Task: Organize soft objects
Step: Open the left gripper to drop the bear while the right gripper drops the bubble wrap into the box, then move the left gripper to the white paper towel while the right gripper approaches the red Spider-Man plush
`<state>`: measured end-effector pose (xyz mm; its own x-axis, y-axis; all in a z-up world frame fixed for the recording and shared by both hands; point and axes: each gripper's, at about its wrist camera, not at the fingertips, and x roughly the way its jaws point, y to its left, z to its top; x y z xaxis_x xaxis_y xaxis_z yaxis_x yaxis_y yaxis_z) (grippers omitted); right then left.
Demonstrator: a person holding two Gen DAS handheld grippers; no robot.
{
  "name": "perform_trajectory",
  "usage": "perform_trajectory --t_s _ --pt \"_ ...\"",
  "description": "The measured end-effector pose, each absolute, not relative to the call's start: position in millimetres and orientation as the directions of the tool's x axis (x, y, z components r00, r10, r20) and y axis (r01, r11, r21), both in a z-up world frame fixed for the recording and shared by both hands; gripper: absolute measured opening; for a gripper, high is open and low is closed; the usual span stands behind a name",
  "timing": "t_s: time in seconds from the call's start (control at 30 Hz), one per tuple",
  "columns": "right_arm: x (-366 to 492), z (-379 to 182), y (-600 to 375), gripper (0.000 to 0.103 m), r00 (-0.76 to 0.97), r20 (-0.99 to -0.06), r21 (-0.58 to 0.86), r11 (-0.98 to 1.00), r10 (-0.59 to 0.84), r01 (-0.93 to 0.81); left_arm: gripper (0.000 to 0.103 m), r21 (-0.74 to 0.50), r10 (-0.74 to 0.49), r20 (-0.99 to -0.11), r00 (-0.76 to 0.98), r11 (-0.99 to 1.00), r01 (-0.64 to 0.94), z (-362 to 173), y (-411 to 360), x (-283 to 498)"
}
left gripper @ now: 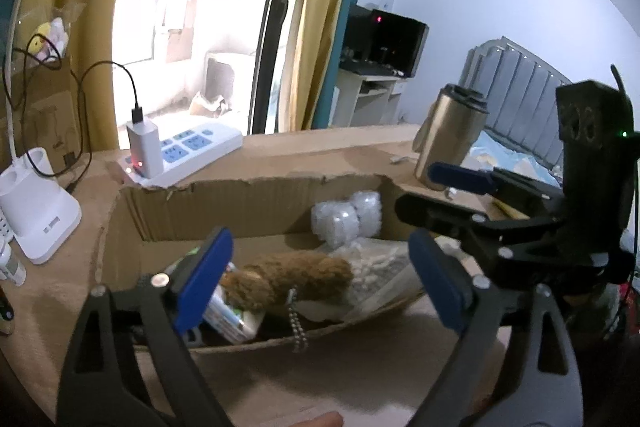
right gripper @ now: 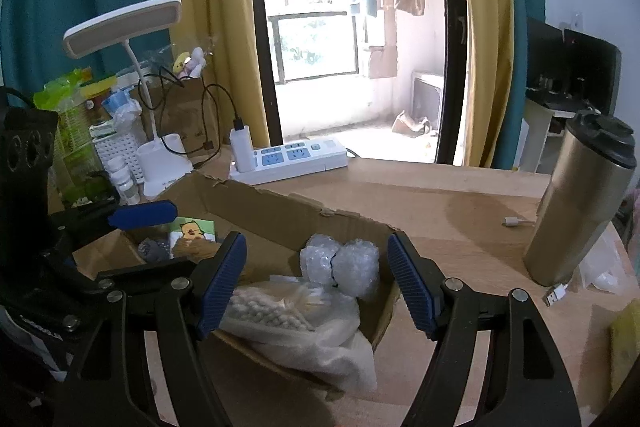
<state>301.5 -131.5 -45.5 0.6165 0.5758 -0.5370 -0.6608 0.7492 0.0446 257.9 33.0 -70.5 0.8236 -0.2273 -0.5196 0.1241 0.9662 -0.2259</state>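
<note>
Several packed: brown plush toy (left gripper: 296,277), bubble wrap rolls (right gripper: 340,265), knit bundle (right gripper: 268,309) inside my cardboard box (left gripper: 256,205).
Claws: left gripper (left gripper: 320,281), right gripper (right gripper: 318,285) both spread, empty.
Left: apparently nothing.

Cardboard box (right gripper: 280,215) open on top, free from above. Inside crowded: bubble-wrap bundle (right gripper: 344,265), brown plush (left gripper: 292,277), white knit in plastic (right gripper: 288,319). Power strip (right gripper: 296,157) behind box, desk lamp (right gripper: 160,163) at left, steel tumbler (right gripper: 580,203) at right. Bare tabletop (right gripper: 440,211) between box and tumbler.
</note>
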Motion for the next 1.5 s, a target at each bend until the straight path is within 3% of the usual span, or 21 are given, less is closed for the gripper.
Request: perform_trajectory --t_s 0.9,1.5 --pt "228.1 -17.2 -158.0 0.076 0.653 -0.495 0.005 0.754 0.573 -0.657 0.091 -0.21 -0.222 -0.462 0.859 0.968 0.138 -36.7 28.2 176.5" --pt "191.7 -28.6 -179.8 0.076 0.635 -0.531 0.023 0.758 0.561 -0.652 0.091 -0.228 -0.175 -0.531 0.829 0.972 0.059 -62.8 37.2 148.6"
